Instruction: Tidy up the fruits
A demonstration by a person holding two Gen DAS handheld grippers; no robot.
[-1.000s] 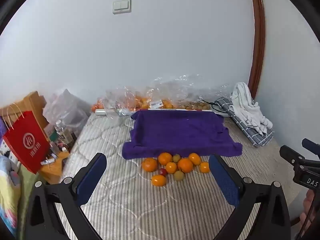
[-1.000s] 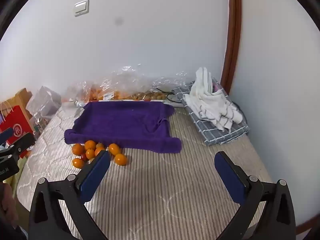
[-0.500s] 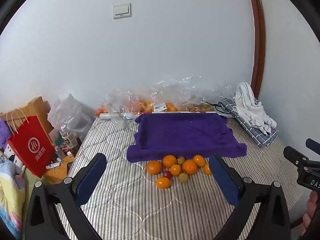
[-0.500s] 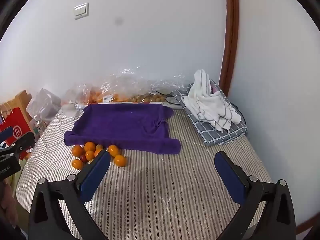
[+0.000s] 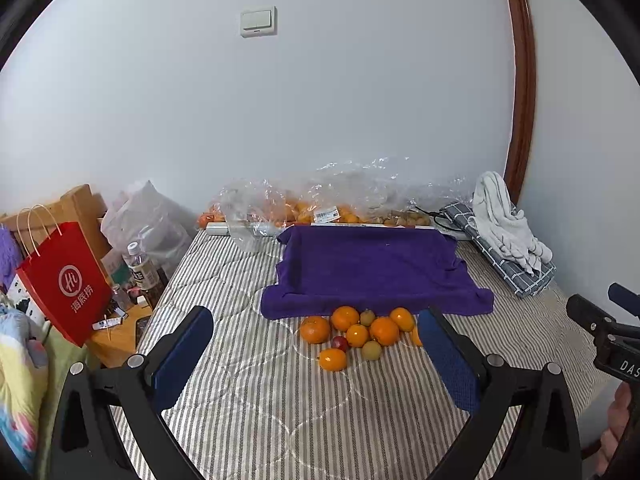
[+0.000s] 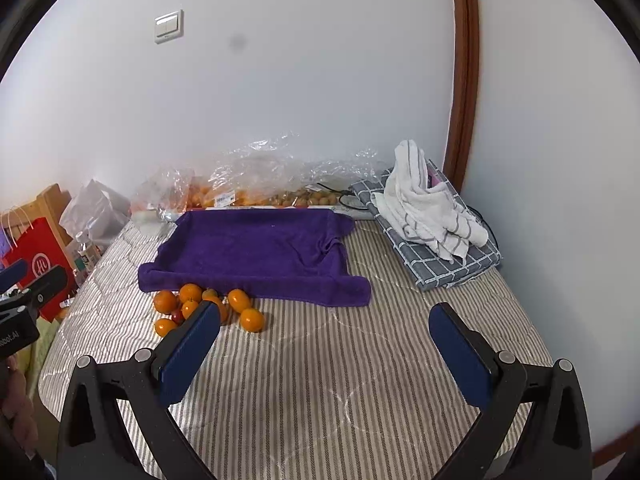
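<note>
A cluster of several oranges with a small red fruit and two greenish ones lies on the striped bed cover, just in front of a purple towel draped over a tray. In the right wrist view the same oranges sit at the left, in front of the purple towel, partly behind my left finger. My left gripper is open and empty, held back from the fruit. My right gripper is open and empty, over bare cover to the right of the pile.
Clear plastic bags of more fruit lie against the wall. A folded checked cloth with a white towel lies at the right. A red paper bag, bottles and a wooden stand are off the bed's left edge. The right gripper's body shows at right.
Both grippers have drawn back and risen a little, so the fruit pile and towel look smaller and lower in view. Jaws stay open; nothing was picked up.
</note>
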